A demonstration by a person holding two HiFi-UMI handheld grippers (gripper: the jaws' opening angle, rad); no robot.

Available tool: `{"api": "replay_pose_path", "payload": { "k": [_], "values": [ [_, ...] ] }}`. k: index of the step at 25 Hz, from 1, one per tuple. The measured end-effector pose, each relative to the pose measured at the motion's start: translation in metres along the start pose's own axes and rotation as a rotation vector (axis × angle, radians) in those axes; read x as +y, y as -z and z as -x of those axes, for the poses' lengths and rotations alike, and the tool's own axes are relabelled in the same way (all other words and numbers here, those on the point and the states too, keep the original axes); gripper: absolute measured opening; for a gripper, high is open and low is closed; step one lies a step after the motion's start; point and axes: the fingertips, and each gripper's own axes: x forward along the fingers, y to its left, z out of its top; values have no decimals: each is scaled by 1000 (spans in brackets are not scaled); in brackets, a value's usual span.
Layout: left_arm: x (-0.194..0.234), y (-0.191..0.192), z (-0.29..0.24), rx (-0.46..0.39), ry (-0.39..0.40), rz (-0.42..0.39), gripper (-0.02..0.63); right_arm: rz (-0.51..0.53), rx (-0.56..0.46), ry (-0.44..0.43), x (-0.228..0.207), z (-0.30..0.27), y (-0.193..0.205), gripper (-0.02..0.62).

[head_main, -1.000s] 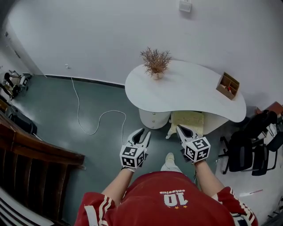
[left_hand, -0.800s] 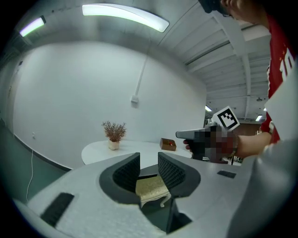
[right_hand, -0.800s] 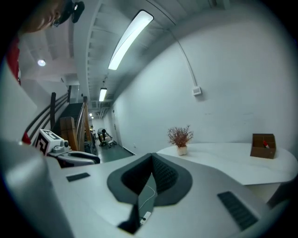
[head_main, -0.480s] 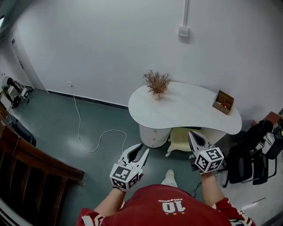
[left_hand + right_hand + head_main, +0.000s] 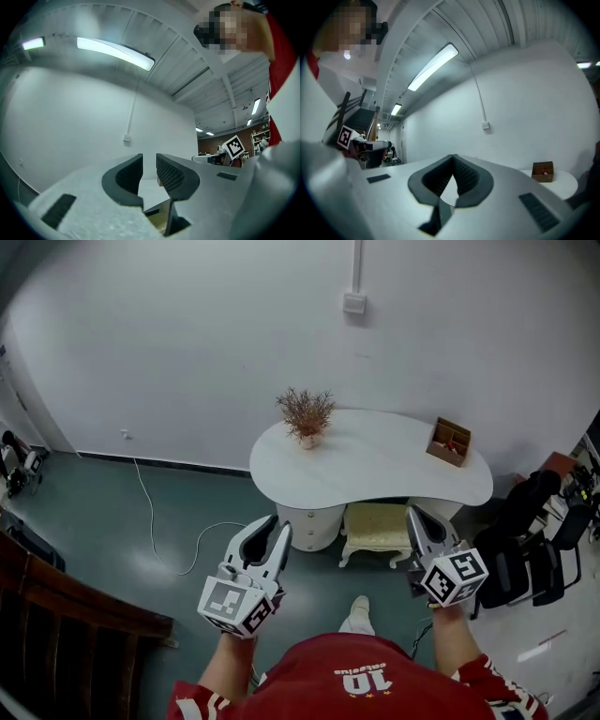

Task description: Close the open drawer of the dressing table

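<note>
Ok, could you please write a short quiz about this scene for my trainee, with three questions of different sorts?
1. True or false: the dried plant lies on its side.
2. Which furniture stands close before the dressing table? A. a cream stool B. a wooden bench C. an armchair
3. What does the right gripper hold?
Key: 1. False, it stands upright on the dressing table. 2. A. 3. Nothing; its jaws are shut and empty.
</note>
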Motion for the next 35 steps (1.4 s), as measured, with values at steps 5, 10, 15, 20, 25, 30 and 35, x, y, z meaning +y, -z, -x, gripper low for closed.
{"api": "replay_pose_path", "payload": {
  "k": [5, 10, 15, 20, 25, 30, 35],
  "values": [
    [4, 3, -1, -19, -18, 17, 44, 6, 10, 32, 0, 17, 10, 5],
    [-2, 15, -13, 16, -57, -31, 12, 1, 2, 38, -1, 27, 12, 5],
    [-15, 14, -21, 10, -46, -45, -14, 3, -7, 34, 2, 27, 11, 5],
    [-12, 20, -19, 14, -57, -32, -14, 8, -15, 36, 0, 28, 9, 5],
    [-7, 24, -18, 19, -68, -17, -14, 3, -20, 42, -3, 28, 11, 3],
    [-1, 24, -13, 19, -78, 2, -14, 16, -18, 34, 3, 23, 10, 3],
    [-4, 29, -10, 19, -68, 32, -14, 26, -7, 8, 11, 18, 13, 3]
  ]
}}
